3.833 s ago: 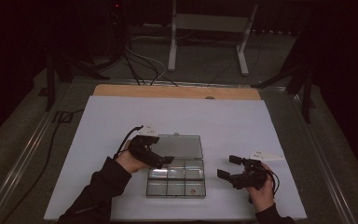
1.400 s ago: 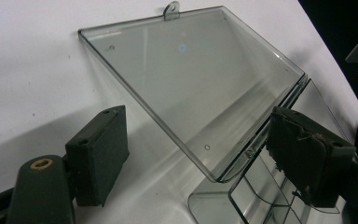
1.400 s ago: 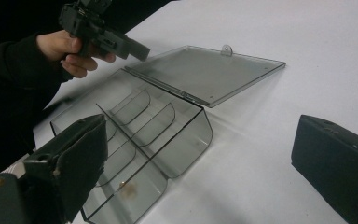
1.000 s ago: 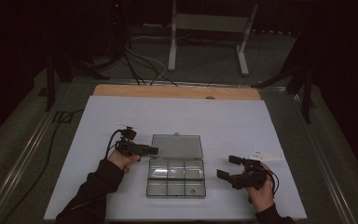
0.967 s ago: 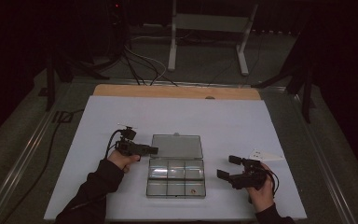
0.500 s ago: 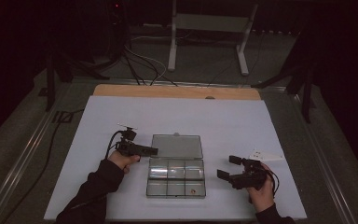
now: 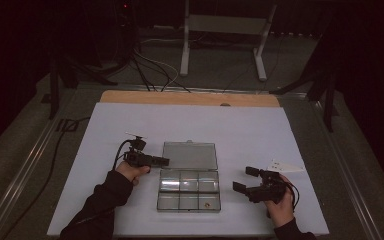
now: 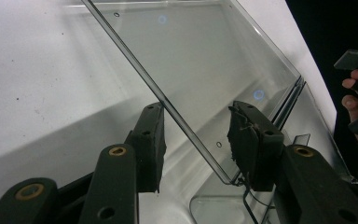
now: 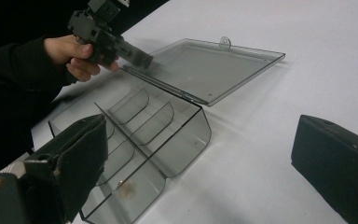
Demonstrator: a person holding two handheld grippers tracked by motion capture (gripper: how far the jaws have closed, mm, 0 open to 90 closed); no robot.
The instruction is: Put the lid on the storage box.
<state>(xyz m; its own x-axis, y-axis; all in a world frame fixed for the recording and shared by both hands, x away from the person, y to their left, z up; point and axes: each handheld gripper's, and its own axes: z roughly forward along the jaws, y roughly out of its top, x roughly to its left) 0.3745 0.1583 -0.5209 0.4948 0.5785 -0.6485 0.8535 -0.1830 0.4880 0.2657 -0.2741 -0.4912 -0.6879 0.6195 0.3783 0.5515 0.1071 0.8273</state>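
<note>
White table sheet (image 7: 230,125) spread under both tongs. Clear compartment box (image 7: 188,192) sits between the two tongs, its lid (image 7: 189,155) hinged back and lying open on the far side of the tray. Left gripper (image 7: 163,161) at the lid's near-left corner; in the left gripper view the lid's edge (image 8: 186,126) runs up between its jaws, which have just been closing around it, yet a gap is visible on each side of the plastic, so no pinch yet. A second ago the jaws stood wider at the same spot; the hand itself has not shifted. Judgement: grip on the lid is being set up, likely to swing it shut. Right gripper (image 7: 244,183) waits well to the right of the tray, jaws spread wide, holding nothing. Small white card (image 7: 285,165) beyond the right gripper. One tiny brownish item (image 7: 207,204) in the tray's near-right cell.
</note>
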